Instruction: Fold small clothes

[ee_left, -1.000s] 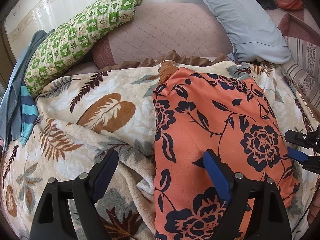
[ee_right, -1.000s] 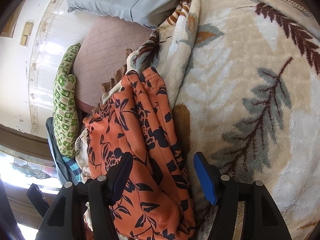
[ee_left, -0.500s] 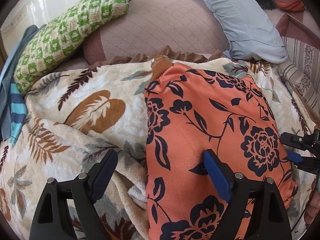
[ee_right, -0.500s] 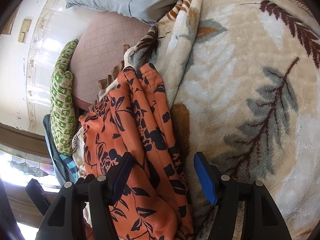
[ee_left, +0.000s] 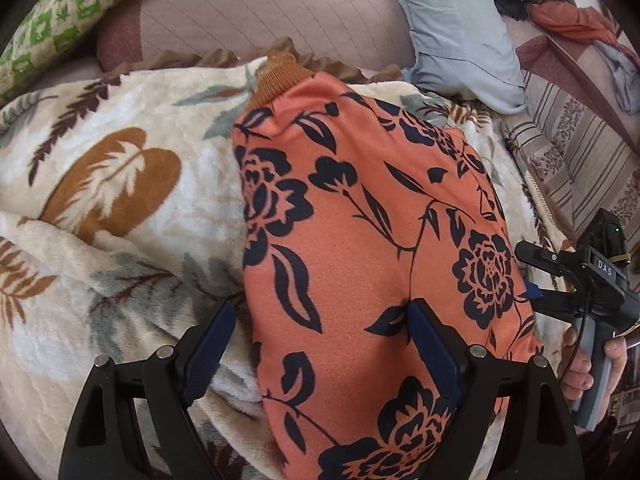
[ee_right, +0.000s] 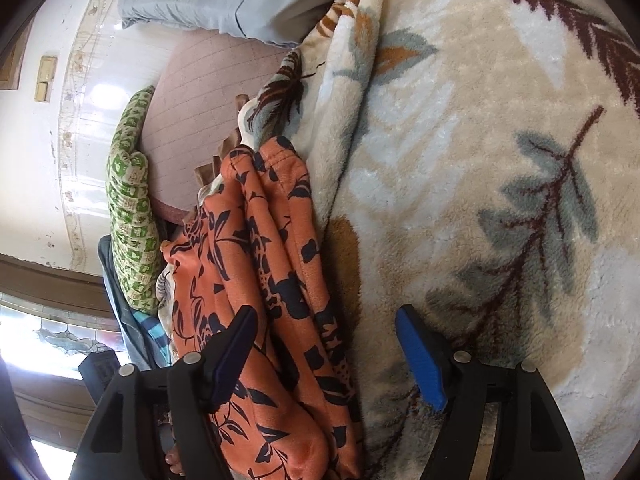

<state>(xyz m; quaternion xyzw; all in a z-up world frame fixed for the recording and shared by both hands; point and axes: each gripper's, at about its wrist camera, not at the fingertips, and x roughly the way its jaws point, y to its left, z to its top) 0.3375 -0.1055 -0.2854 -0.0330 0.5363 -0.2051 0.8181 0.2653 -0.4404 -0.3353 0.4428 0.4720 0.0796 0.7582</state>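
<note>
An orange garment with a dark floral print [ee_left: 360, 248] lies folded on a cream leaf-print blanket [ee_left: 120, 200]; its brown ribbed cuff [ee_left: 280, 76] points to the far side. My left gripper [ee_left: 320, 340] is open, its jaws straddling the garment's near left edge. My right gripper [ee_right: 324, 352] is open over the garment's layered right edge [ee_right: 280, 280]; it also shows at the right of the left wrist view [ee_left: 568, 280], held by a hand.
A green checked pillow [ee_left: 60, 12], a pink quilted cushion [ee_left: 260, 8] and a light blue pillow [ee_left: 452, 24] lie at the back. Striped bedding [ee_left: 580, 152] is at the right. A white wall [ee_right: 40, 160] and a window [ee_right: 48, 340] are beyond.
The left gripper has moved forward and right along the garment, so the garment fills more of its view. The right gripper has shifted slightly. Both stay open.
</note>
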